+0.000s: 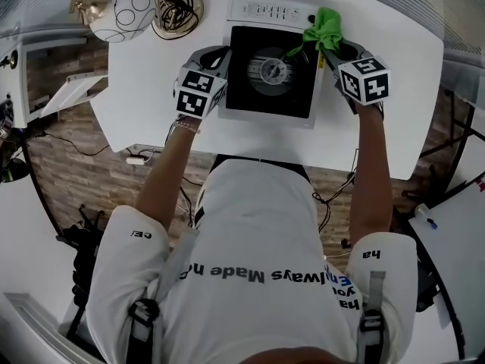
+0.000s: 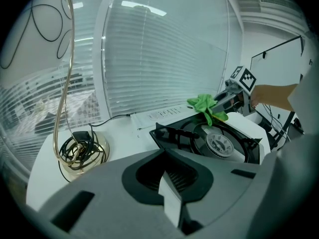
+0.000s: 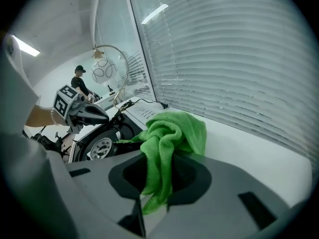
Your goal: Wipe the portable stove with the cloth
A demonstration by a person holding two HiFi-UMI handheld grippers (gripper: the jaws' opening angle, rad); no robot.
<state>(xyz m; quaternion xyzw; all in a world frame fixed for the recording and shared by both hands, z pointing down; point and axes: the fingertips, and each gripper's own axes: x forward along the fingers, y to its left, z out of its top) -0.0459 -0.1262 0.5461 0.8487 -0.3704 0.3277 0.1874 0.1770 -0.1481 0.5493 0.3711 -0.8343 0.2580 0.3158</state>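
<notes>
Stove (image 1: 244, 89) controls away, right tool (image 1: 328, 50) clamps cloth (image 1: 326, 26)

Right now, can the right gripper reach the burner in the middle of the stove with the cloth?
Probably yes. The right gripper holds the green cloth over the far right corner of the stove, and nothing stands between it and the burner; the left gripper is at the left edge.
</notes>
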